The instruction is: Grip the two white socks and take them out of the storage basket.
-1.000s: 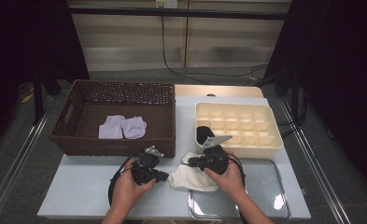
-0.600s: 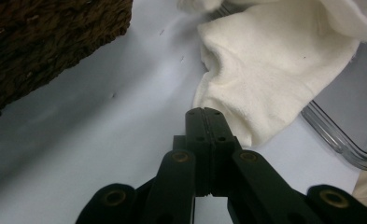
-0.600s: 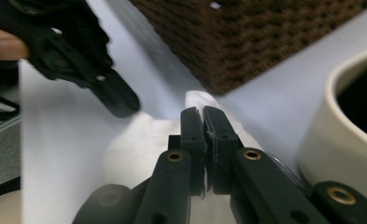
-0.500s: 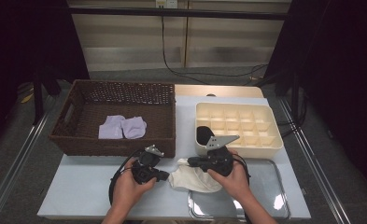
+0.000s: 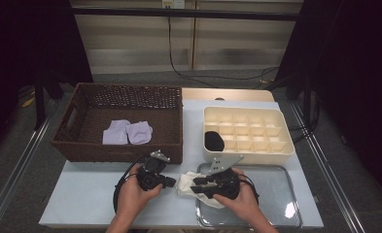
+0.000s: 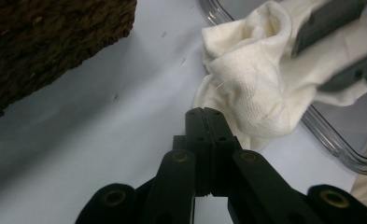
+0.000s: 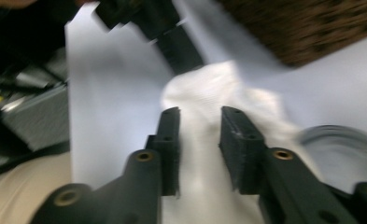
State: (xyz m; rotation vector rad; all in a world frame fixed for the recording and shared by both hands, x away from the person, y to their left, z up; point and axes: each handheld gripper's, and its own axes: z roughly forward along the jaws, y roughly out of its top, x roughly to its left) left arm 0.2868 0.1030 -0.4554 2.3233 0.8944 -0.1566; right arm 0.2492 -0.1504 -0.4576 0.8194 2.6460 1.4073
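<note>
High view: white sock (image 5: 191, 184) lies crumpled between the two tongs, half on the tabletop (image 5: 86, 199), half draped over the near-left rim of the clear tray (image 5: 271, 194). Its bulk runs roughly left-right across that rim.

Left tongs (image 5: 171, 182): jaws pressed together, empty, tips just short of the sock's left fold; the left gripper view puts the cloth immediately ahead and to the right (image 6: 256, 88).

Right tongs (image 5: 197, 185): jaws have just been opening, now parted a modest way, sock cloth between them but not pinched (image 7: 204, 186).

Judgement: right tongs sit over the sock, the left beside it. Wicker basket (image 5: 120, 121) and divider box (image 5: 249, 133) stand well behind.
</note>
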